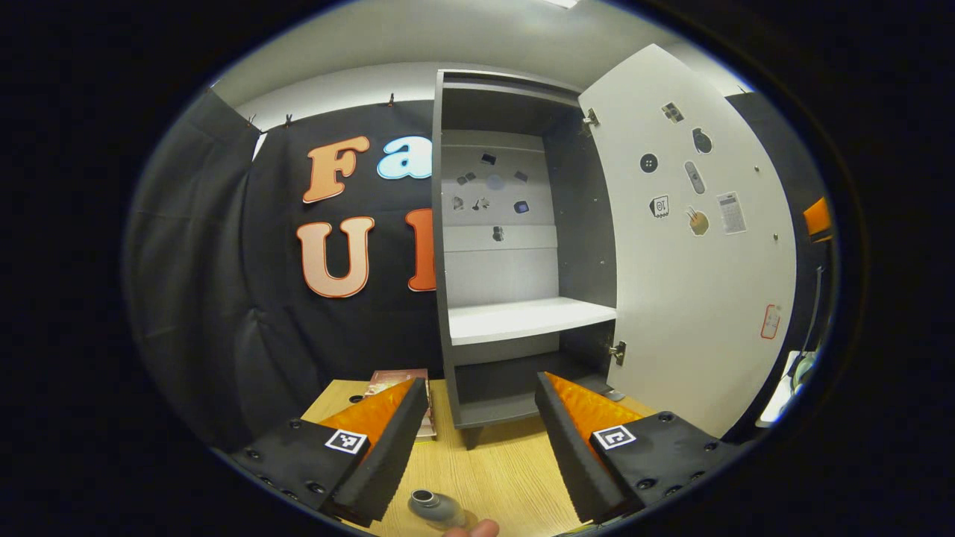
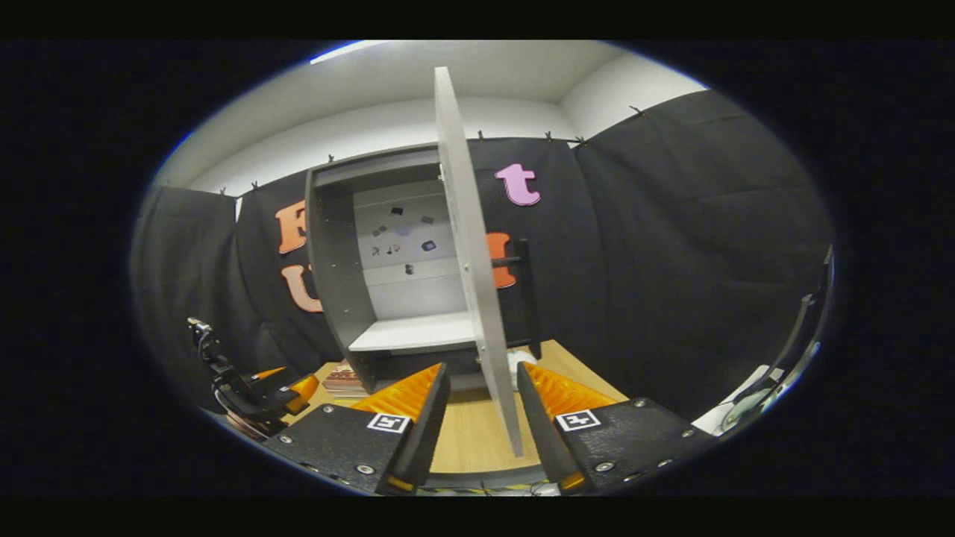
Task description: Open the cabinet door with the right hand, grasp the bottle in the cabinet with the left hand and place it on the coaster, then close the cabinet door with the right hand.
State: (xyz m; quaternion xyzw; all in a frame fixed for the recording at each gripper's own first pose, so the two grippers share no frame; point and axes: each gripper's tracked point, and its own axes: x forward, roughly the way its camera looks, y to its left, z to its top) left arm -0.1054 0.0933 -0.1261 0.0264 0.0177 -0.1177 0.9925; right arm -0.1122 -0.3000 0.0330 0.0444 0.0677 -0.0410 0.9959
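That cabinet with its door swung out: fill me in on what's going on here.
The cabinet stands open with bare shelves. The right gripper is open, its fingers either side of the door edge. The left gripper is open above the bottle on the wooden table.

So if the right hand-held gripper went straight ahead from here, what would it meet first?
Probably the open cabinet door: its edge stands between the right hand-held gripper's spread fingers, so the door would slide into the gap. Depth is unclear.
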